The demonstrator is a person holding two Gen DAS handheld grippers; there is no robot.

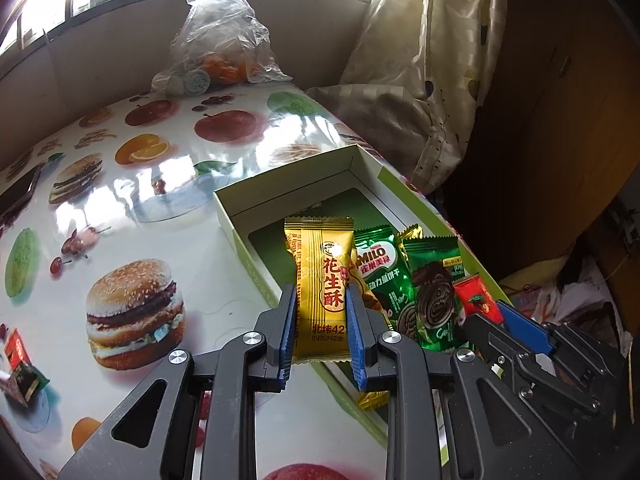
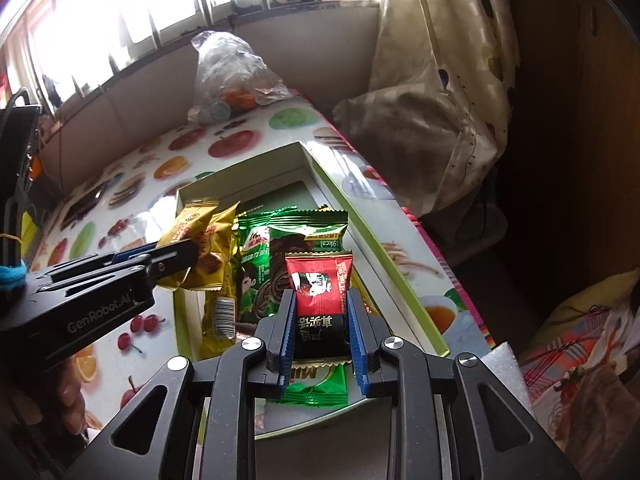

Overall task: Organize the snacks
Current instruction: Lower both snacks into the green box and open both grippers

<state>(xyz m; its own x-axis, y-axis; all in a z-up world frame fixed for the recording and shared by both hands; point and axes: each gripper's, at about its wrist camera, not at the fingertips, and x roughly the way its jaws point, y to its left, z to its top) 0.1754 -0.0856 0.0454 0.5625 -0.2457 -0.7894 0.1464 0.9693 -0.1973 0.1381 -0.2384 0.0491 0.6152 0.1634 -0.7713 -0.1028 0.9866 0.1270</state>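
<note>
My left gripper [image 1: 321, 300] is shut on a gold peanut-candy packet [image 1: 322, 280], held upright over the near left part of the shallow green-and-white box [image 1: 280, 178]. My right gripper [image 2: 321, 304] is shut on a red-and-black candy packet [image 2: 320, 296], over the box's [image 2: 384, 252] near end. In the box lie green Milo biscuit packets [image 1: 382, 276] [image 2: 256, 264] and a gold packet [image 2: 218, 280]. From the right wrist view the left gripper [image 2: 176, 256] comes in from the left with its gold packet [image 2: 192, 232]. The right gripper [image 1: 508, 320] with the red packet [image 1: 478, 296] shows at the lower right of the left wrist view.
The table [image 1: 132, 184] wears a glossy fruit-and-burger print cloth. A clear plastic bag with oranges [image 1: 224, 44] stands at its far end. Another red-and-black packet [image 1: 20, 364] lies at the left edge. A dark phone [image 1: 18, 194] lies far left. Curtain [image 1: 436, 60] and bedding crowd the right side.
</note>
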